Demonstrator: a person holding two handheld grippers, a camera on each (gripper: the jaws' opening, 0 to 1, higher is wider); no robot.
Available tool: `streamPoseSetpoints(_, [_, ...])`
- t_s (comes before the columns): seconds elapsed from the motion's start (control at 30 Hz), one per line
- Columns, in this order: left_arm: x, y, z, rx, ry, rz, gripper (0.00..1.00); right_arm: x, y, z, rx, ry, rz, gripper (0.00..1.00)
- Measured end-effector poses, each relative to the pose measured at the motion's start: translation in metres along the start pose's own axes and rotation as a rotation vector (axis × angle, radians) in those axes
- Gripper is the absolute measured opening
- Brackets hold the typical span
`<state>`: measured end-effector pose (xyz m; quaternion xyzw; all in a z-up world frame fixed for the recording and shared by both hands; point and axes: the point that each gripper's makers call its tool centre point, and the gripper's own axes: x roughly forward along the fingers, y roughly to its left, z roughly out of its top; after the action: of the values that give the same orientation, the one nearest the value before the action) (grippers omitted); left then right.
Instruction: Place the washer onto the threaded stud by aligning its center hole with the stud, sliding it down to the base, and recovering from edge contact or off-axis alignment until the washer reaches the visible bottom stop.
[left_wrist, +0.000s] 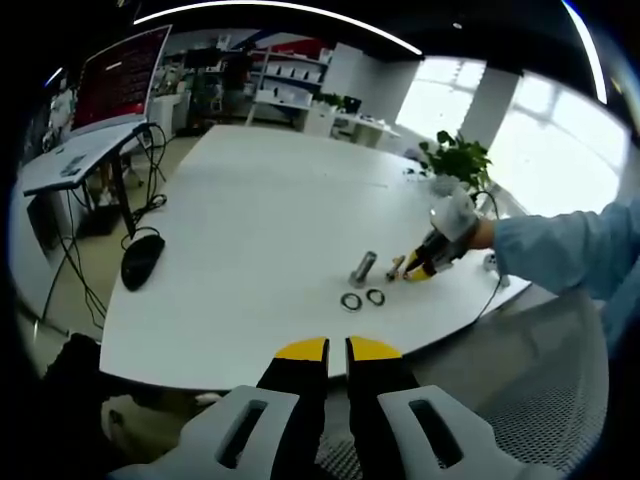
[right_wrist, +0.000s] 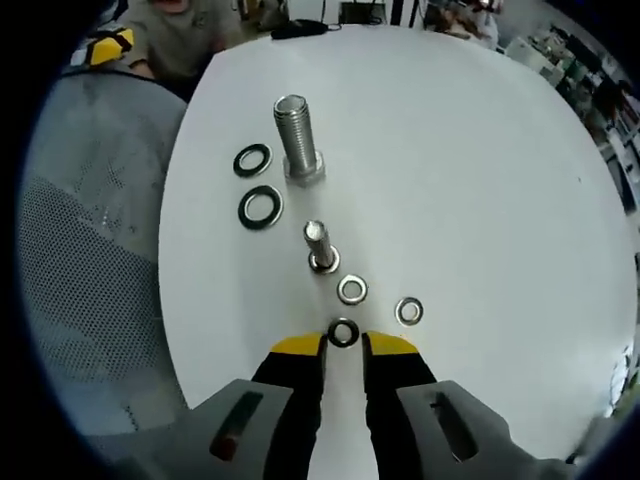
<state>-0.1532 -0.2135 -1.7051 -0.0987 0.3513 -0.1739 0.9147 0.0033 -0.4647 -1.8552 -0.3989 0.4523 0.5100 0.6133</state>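
A small threaded stud stands upright on the white table, its top a short way ahead of my right gripper. The right jaws are closed onto a small washer that lies flat at their yellow tips, low over the table. Two more small washers lie flat near the stud's base. In the left gripper view the right gripper is held by a gloved hand beside the small stud. My left gripper is shut, holds nothing, and hangs off the table's near edge.
A larger upright bolt stands beyond the small stud, with two big dark washers to its left. A mesh chair sits by the table edge. A mouse and a potted plant sit at the table's far sides.
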Motion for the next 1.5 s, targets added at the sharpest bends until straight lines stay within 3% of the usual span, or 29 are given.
streamPoseSetpoints(0.2, [0.0003,-0.0004,-0.0001,0.003,0.001,-0.002,0.04,0.0015,-0.0001,0.0022,-0.01,0.057,0.014,0.16])
streamPoseSetpoints(0.4, [0.0002,-0.0003,-0.0005,0.001,0.002,-0.001,0.04,0.0014,-0.0011,0.002,0.017,0.076,0.035,0.15])
streamPoseSetpoints(0.93, [0.0005,-0.0008,-0.0022,0.005,0.011,-0.003,0.04,0.0071,-0.0037,0.0006,-0.013,0.161,0.049,0.14])
streamPoseSetpoints(1.5, [0.0001,-0.0002,-0.0018,0.001,0.008,0.002,0.04,0.0041,-0.0018,0.0009,0.001,0.144,0.038,0.14])
